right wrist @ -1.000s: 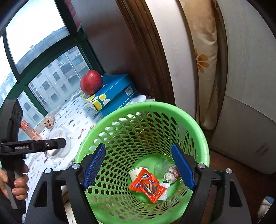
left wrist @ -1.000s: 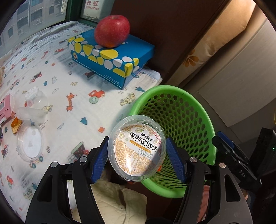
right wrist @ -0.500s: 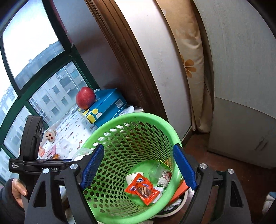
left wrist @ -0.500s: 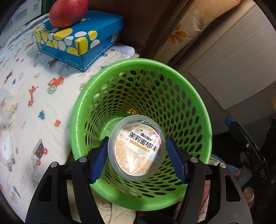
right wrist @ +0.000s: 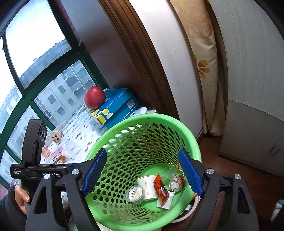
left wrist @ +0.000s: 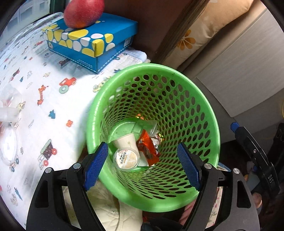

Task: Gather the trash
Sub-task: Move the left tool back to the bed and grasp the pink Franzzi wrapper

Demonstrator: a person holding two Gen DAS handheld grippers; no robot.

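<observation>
The green mesh basket (left wrist: 204, 110) (right wrist: 186, 131) sits beside the table. Inside lie a clear jelly cup with an orange label (left wrist: 126, 159) (right wrist: 135, 194), a white paper cup (left wrist: 125, 141) (right wrist: 148, 184), an orange snack wrapper (left wrist: 147, 147) (right wrist: 161, 187) and crumpled foil (right wrist: 175, 184). My left gripper (left wrist: 142, 164) is open and empty above the basket. My right gripper (right wrist: 142, 171) stands open with its jaws on either side of the basket's near rim. Clear plastic lids and cups (left wrist: 8, 140) lie on the tablecloth at far left.
A blue tissue box (left wrist: 92, 44) (right wrist: 115, 108) with a red apple (left wrist: 83, 12) (right wrist: 95, 97) on it stands at the table's back. A small doll (right wrist: 56, 136) and wrappers (right wrist: 58, 156) lie near the window. A cabinet (right wrist: 252, 142) and curtain (right wrist: 204, 67) are to the right.
My left gripper opened and the jelly cup dropped into the basket. The right gripper kept its place at the basket rim, with the view tilting slightly.
</observation>
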